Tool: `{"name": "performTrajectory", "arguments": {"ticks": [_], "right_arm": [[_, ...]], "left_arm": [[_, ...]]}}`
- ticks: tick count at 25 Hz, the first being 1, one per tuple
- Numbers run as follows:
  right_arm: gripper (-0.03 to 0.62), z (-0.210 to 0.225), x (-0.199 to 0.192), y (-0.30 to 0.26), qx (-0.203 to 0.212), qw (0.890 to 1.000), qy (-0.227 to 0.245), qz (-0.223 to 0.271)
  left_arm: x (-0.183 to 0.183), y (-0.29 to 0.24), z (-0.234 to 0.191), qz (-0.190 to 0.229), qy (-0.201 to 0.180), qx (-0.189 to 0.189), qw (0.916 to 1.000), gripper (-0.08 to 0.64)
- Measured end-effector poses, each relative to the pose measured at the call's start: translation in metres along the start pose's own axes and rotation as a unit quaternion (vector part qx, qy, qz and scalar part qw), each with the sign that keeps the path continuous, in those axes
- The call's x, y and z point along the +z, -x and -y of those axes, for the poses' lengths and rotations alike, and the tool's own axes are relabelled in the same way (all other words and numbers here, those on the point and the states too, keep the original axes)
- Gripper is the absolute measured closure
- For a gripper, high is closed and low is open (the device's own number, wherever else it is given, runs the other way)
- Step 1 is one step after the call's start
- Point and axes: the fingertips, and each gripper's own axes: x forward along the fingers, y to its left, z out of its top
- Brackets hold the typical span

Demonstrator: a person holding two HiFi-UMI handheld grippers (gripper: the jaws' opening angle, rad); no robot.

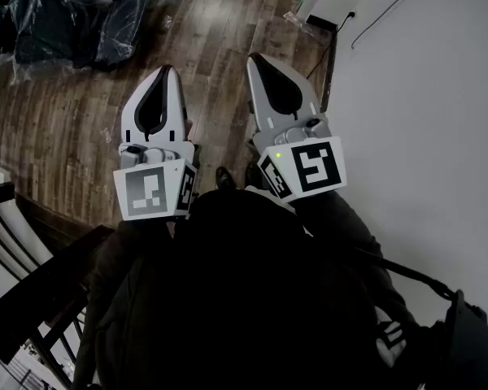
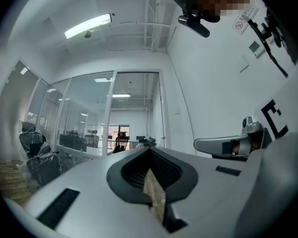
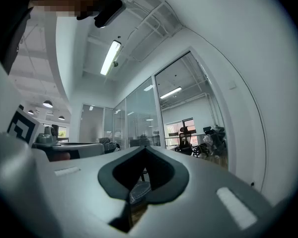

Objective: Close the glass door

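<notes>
Left hand-held gripper [image 1: 166, 71] and right hand-held gripper [image 1: 257, 58], the 2 closed and empty, face a distant glass door [image 2: 135, 108] (probably heavy, rigid, breakable); best pushed at its frame.

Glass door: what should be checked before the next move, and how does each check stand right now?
1. Left gripper empty, fingers shut: ok.
2. Right gripper empty, fingers shut: ok.
3. Grippers at the glass wall: not ok; it stands well ahead, untouched.
4. Which pane is the door: cannot tell.
5. Way ahead: ok, it seems; wrapped chairs stand off to the left on the floor.
</notes>
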Motion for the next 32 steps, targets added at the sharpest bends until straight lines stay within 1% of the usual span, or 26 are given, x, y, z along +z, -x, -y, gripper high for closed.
{"name": "performTrajectory", "arguments": {"ticks": [8, 12, 16, 20, 23, 25, 29, 32], "right_arm": [[0.591, -0.005, -0.003, -0.023, -0.013, 1.0, -0.012, 0.0], [0.591, -0.003, -0.01, -0.039, -0.016, 1.0, -0.008, -0.006], [0.591, -0.001, -0.015, -0.061, -0.018, 1.0, -0.005, -0.017], [0.591, 0.026, -0.025, -0.102, -0.023, 0.999, -0.004, -0.022], [0.591, 0.05, -0.03, -0.144, -0.022, 1.0, 0.002, -0.016], [0.591, 0.068, -0.03, -0.175, -0.021, 1.0, 0.001, -0.015], [0.591, 0.119, -0.028, -0.232, -0.011, 1.0, -0.007, -0.022], [0.591, 0.175, -0.03, -0.282, -0.008, 1.0, -0.014, -0.022]], "left_arm": [[-0.009, -0.008, -0.026, -0.01, 0.008, -0.005, 0.9999, 0.563], [-0.018, -0.021, -0.04, -0.013, 0.011, -0.01, 0.9998, 0.563], [-0.015, -0.041, -0.065, -0.01, 0.015, -0.003, 0.9998, 0.563], [-0.025, -0.09, -0.076, -0.007, 0.022, -0.007, 0.9997, 0.563], [-0.039, -0.137, -0.077, -0.012, 0.02, -0.028, 0.9993, 0.563], [-0.044, -0.173, -0.084, -0.02, 0.019, -0.034, 0.999, 0.563], [-0.044, -0.254, -0.097, -0.03, 0.022, -0.029, 0.9989, 0.563], [-0.047, -0.329, -0.102, -0.029, 0.02, -0.019, 0.9992, 0.563]]}}
